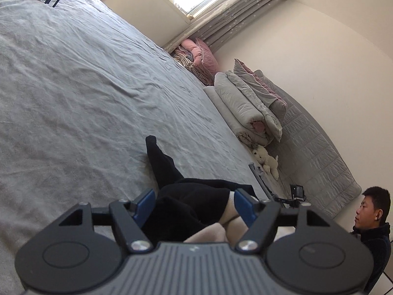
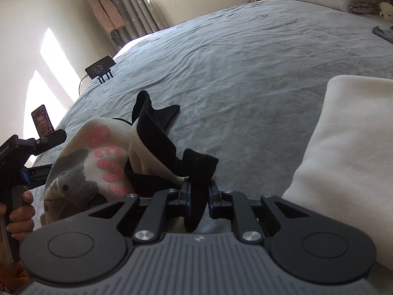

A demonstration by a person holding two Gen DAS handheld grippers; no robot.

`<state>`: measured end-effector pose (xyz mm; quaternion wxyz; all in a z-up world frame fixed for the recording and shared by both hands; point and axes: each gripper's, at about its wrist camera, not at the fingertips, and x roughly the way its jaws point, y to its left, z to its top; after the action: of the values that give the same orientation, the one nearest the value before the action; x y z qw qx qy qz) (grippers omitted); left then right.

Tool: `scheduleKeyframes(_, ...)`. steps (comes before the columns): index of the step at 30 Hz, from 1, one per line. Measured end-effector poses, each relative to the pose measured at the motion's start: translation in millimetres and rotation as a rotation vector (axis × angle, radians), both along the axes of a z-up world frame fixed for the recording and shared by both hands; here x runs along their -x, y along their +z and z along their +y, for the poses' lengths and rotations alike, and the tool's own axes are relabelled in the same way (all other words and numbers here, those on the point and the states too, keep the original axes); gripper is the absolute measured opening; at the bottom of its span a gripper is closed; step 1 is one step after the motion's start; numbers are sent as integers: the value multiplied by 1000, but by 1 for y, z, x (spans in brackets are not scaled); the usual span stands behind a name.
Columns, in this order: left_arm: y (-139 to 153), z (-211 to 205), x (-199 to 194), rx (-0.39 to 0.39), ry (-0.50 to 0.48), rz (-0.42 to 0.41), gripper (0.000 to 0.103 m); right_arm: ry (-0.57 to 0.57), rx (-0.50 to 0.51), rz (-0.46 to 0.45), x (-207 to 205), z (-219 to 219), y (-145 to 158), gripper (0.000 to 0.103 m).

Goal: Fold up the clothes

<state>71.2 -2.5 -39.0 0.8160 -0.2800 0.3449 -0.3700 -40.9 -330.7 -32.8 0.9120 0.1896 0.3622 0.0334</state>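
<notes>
Mid-gather, seemingly: right gripper pinches a black sleeve of the cream-and-black sweatshirt lying bunched on the grey bed, left gripper gapes wide over it, gripping nothing; next, spread it flat.

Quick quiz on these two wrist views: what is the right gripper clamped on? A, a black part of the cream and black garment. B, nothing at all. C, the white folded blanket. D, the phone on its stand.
A: in the right wrist view the right gripper has its jaws closed on a black strip of the cream and black garment on the bed.
</notes>
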Motion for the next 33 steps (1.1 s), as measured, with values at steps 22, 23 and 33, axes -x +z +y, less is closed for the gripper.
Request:
scheduleKeyframes(22,32,24,16,-67,302,-170,11,1,-85,-178,-4,13,31,16)
scheduleKeyframes(23,36,30,18,-68,325,-187,11,4,-93,-191,-5,15,34,16)
scheduleKeyframes(33,65,82,34,-169,525,-280,11,29,-129,-230,-18,34,43,16)
